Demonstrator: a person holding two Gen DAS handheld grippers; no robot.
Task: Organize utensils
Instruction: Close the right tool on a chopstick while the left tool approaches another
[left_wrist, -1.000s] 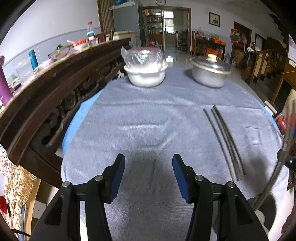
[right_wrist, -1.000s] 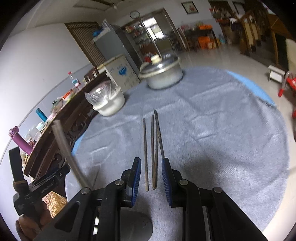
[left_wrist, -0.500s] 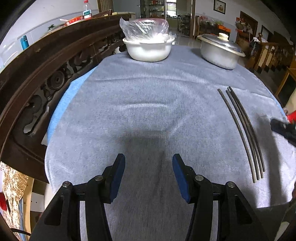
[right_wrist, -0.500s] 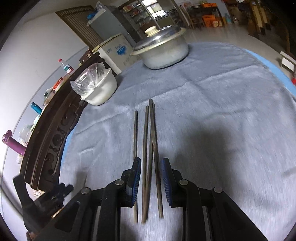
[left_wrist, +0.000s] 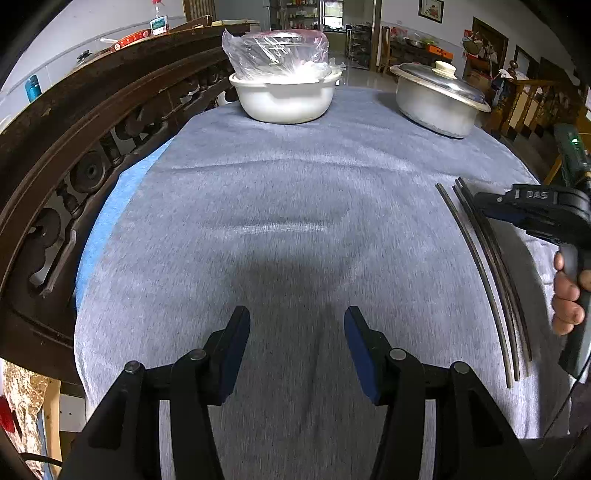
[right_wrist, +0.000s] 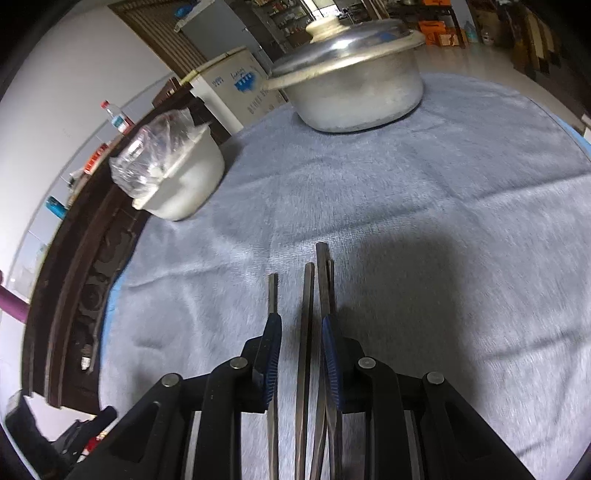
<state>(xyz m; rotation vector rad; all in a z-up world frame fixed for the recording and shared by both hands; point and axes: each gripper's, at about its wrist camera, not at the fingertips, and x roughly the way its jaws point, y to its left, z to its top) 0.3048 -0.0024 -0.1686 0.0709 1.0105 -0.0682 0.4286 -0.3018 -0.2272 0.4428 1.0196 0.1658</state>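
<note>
Several dark metal chopsticks (right_wrist: 306, 332) lie side by side on the grey cloth (right_wrist: 443, 221); they also show at the right of the left wrist view (left_wrist: 491, 280). My right gripper (right_wrist: 300, 325) is low over them, its jaws partly open and straddling them, one chopstick between the blue pads (right_wrist: 271, 354), not clamped. It appears from the side in the left wrist view (left_wrist: 532, 210). My left gripper (left_wrist: 297, 321) is open and empty over bare cloth (left_wrist: 295, 206), well left of the chopsticks.
A white bowl covered with plastic (left_wrist: 284, 92) and a lidded metal pot (left_wrist: 437, 101) stand at the far side of the table; both show in the right wrist view, the bowl (right_wrist: 177, 181) and the pot (right_wrist: 354, 81). A carved dark wooden rail (left_wrist: 74, 129) runs along the left.
My right gripper has moved forward and down until its jaws straddle the chopsticks. My left gripper has tilted down toward the cloth and stays open.
</note>
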